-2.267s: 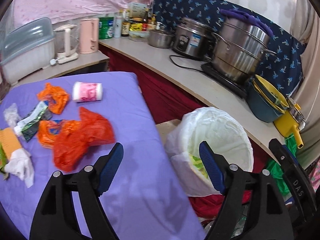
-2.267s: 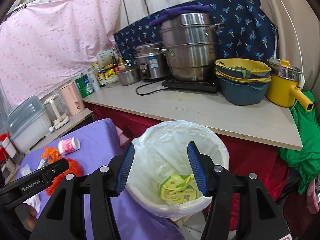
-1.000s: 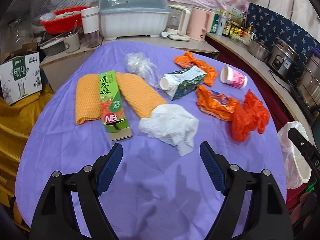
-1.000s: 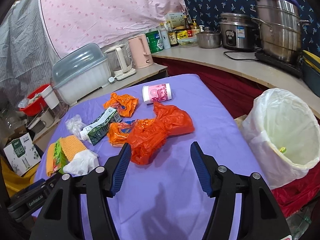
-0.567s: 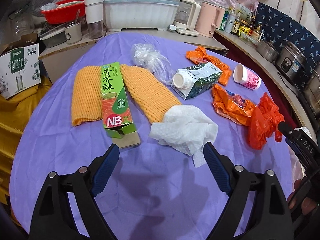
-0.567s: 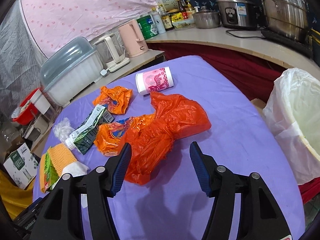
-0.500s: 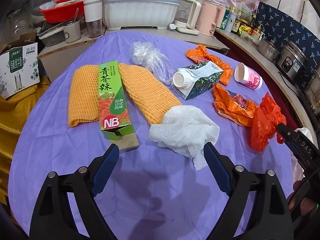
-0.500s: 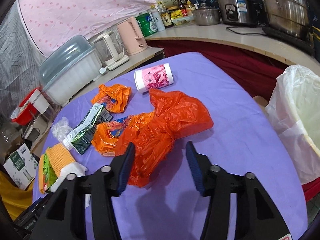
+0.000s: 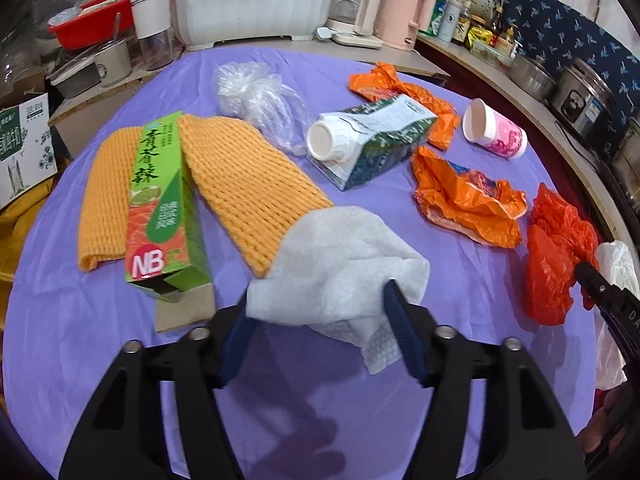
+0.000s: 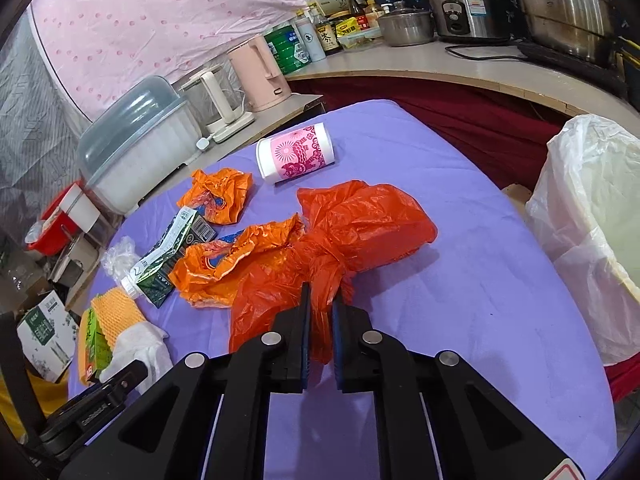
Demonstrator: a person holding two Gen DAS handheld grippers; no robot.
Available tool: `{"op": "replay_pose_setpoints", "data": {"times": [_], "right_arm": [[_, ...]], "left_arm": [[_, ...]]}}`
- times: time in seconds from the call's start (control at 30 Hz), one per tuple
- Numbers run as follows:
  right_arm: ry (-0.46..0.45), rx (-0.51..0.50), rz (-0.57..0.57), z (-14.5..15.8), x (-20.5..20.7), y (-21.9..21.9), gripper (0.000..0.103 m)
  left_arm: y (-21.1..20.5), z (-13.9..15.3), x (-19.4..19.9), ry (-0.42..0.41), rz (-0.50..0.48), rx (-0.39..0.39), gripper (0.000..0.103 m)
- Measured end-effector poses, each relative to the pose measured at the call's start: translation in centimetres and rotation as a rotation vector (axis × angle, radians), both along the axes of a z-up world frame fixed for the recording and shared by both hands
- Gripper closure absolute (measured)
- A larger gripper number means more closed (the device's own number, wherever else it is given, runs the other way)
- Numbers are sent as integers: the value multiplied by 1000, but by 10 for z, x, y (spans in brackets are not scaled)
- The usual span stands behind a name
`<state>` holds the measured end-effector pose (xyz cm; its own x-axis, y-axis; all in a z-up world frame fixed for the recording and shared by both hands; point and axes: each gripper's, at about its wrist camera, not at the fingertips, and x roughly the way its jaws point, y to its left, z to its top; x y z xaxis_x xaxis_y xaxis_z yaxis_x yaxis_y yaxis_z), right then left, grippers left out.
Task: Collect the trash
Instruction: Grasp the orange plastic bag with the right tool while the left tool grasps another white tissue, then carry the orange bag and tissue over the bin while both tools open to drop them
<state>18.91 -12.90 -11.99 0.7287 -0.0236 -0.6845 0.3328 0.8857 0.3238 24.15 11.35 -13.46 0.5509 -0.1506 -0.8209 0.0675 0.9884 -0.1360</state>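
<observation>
Trash lies on the purple tablecloth [image 9: 72,344]. A crumpled white tissue [image 9: 340,256] sits between the fingers of my left gripper [image 9: 318,304], whose jaws are closing around it; its left fingertip is hidden behind the tissue. My right gripper [image 10: 320,296] is shut on the knotted neck of a red plastic bag [image 10: 360,220], also seen in the left wrist view as the red plastic bag [image 9: 556,256]. The bin with a white liner [image 10: 592,240] stands off the table's right edge.
Also on the cloth: a green box [image 9: 160,208] on orange foam netting [image 9: 248,184], a milk carton [image 9: 372,140], a clear plastic bag [image 9: 256,92], orange wrappers [image 9: 468,204], a pink cup [image 9: 496,136]. Behind are a dish cover [image 9: 252,4], kettles and pots.
The left gripper came down and forward over the tissue and its jaws narrowed around it. The right gripper dropped onto the red bag and shut on it.
</observation>
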Motion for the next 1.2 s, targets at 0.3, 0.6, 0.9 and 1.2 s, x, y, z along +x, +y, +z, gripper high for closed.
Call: {"op": "replay_pose_setpoints", "data": {"times": [0.3, 0.6, 0.9, 1.2], "right_arm": [[-36, -9, -12, 16, -28, -7, 95], [-106, -28, -48, 46, -69, -22, 95], [-178, -39, -122, 72, -116, -51, 95], [-213, -60, -272, 83, -171, -109, 95]], "left_arm": [[-20, 9, -23, -11, -55, -5, 92], [-52, 47, -58, -72, -146, -37, 93], [-94, 86, -97, -142, -259, -65, 93], [-156, 109, -129, -184, -392, -77, 93]]}}
